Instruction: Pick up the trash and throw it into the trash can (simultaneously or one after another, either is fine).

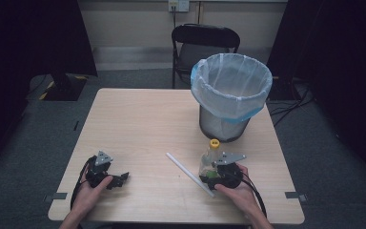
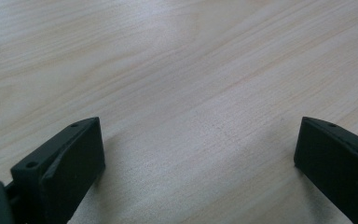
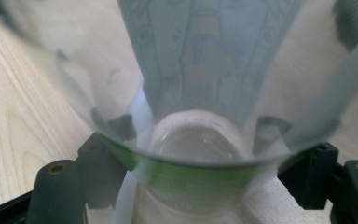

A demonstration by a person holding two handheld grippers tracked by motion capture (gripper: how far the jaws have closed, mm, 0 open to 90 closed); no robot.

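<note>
Standing upright near the table's (image 1: 138, 119) front edge in the high view, the clear bottle (image 1: 208, 160) with its yellow cap (image 1: 214, 143) sits in the right gripper (image 1: 214, 175), beside a white straw (image 1: 188, 173) and before the lined bin (image 1: 231, 95), while the left gripper (image 1: 119, 179) rests apart. Its own view shows the left gripper's jaws wide over bare wood. Through the right gripper view, the bottle's base (image 3: 196, 154) lies between jaws set wide against its sides; whether they press I cannot tell.

The clear bottle (image 1: 209, 160) has a yellow cap (image 1: 214, 142) and a green band. A white straw (image 1: 188, 173) lies on the pale woodgrain table (image 1: 138, 124).
</note>
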